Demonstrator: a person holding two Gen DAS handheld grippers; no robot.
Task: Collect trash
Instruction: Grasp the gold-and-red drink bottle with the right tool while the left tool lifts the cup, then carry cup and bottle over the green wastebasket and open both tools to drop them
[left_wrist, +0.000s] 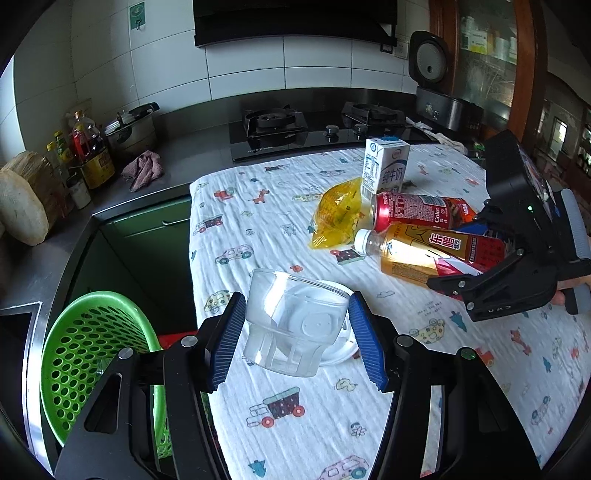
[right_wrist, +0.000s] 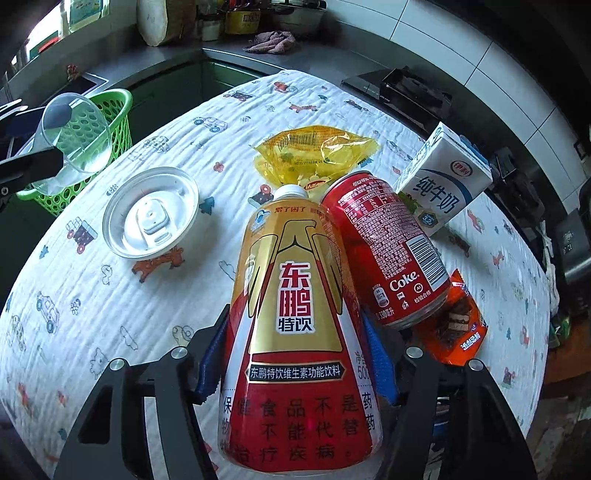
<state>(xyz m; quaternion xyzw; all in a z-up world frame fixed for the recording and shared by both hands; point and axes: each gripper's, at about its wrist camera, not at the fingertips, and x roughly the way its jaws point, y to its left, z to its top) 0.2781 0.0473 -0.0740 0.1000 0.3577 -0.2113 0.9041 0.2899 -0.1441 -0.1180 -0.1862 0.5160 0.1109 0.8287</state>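
Left tool clamping clear cup, right tool gripping drink bottle — Coke can touching alongside, lid nearby.

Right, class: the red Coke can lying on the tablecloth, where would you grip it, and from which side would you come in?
Take the Coke can across its round body, coming down from above. It lies on its side with the bottle against one flank and the milk carton crowding its top end, so closing nearer the base, over the orange wrapper, probably leaves most room.

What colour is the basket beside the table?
Green basket, perforated; clearest in the left wrist view.
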